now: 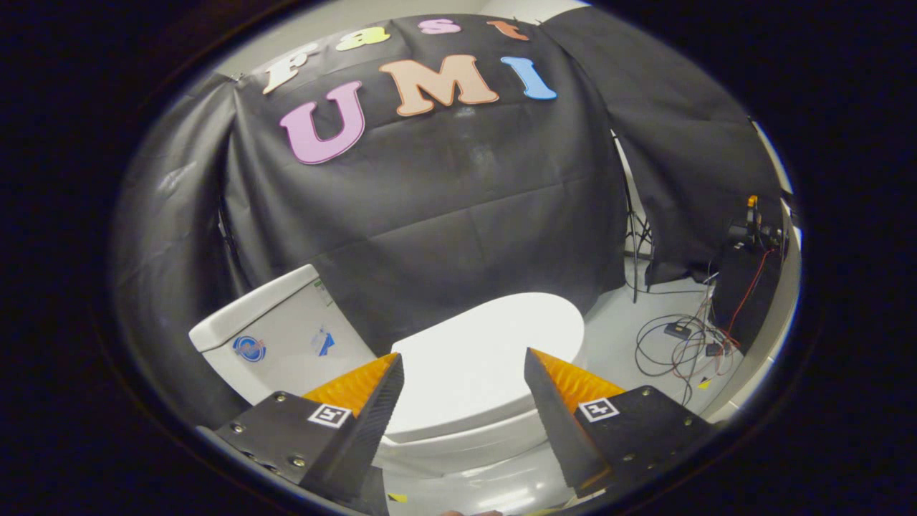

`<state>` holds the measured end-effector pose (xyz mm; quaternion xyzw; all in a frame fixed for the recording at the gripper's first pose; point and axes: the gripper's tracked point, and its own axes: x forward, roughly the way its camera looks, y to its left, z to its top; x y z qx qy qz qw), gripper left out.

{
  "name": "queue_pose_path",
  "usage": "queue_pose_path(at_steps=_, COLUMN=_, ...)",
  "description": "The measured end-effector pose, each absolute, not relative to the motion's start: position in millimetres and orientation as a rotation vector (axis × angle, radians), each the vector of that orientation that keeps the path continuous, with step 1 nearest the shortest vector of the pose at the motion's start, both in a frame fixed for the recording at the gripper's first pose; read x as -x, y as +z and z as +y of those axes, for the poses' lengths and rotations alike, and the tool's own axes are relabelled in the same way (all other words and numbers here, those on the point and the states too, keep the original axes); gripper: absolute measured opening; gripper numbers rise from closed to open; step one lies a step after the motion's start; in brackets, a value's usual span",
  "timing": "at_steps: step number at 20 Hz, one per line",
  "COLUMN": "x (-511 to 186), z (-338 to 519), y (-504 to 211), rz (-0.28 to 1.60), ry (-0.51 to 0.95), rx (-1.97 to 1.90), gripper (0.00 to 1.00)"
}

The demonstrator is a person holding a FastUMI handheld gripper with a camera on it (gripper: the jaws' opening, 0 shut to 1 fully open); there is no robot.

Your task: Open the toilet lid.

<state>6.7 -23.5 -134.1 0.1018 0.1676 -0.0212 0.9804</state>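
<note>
Above the toilet, the hand-held gripper [463, 373] hangs with its fingers spread wide, holding nothing and touching nothing. Between the fingers and just beyond them lies the white toilet lid [487, 358], closed flat on the bowl [458, 448]. To the left of the fingers stands the tank [276, 344]; its lower part is hidden behind one finger. On the floor [609, 337] at the right, well apart, lie tangled cables [680, 347], hard to make out.
</note>
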Motion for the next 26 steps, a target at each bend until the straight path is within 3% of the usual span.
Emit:
queue_pose_path(at_steps=17, x=-11, z=-44, y=-126, rz=0.157, ry=-0.071, rx=-0.563, gripper=0.97)
queue_pose_path(at_steps=26, x=-27, z=-52, y=-170, rz=0.202, ry=-0.122, rx=-0.703, gripper=0.97)
